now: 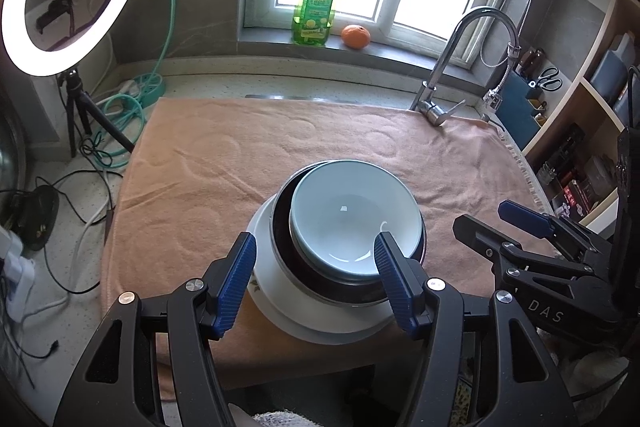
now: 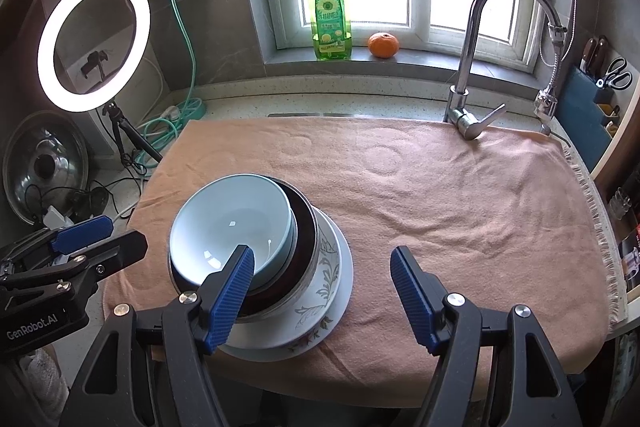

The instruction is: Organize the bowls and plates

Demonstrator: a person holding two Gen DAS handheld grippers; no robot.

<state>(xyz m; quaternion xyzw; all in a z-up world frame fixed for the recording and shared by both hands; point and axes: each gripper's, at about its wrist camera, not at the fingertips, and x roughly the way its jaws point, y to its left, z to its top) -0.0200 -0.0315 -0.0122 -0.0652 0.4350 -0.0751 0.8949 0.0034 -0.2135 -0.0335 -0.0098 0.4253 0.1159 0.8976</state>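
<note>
Here, a pale blue glazed ceramic bowl (image 1: pixel 354 217) sits as the top piece of a stack, nested in a dark bowl with a shiny metal rim (image 1: pixel 286 235), which rests in a white ceramic bowl with a flower pattern (image 2: pixel 324 267), and that stands on a white round plate (image 1: pixel 280 311). The stack is on a peach terry towel (image 1: pixel 224 163) spread over the speckled counter, toward the towel's near edge.

In the left wrist view the stack lies at the centre, and the left gripper (image 1: pixel 316 281), with blue ribbed pads, has its jaws standing apart at 6 o'clock, holding nothing; its right pad overlaps the pale blue bowl's near rim in the picture, though contact cannot be told. The right gripper (image 2: pixel 322 293) likewise has its jaws apart and empty, with the stack at about 9 o'clock of its own view and bare towel between its pads.

Farther out, a curved chrome faucet (image 2: pixel 476 67) stands at 2 o'clock. On the window sill at 12 o'clock are a green dish soap bottle (image 2: pixel 329 23) and an orange tangerine (image 2: pixel 383 45) just beside it. A lit ring light on a tripod (image 2: pixel 94 43) stands at 10 o'clock.
</note>
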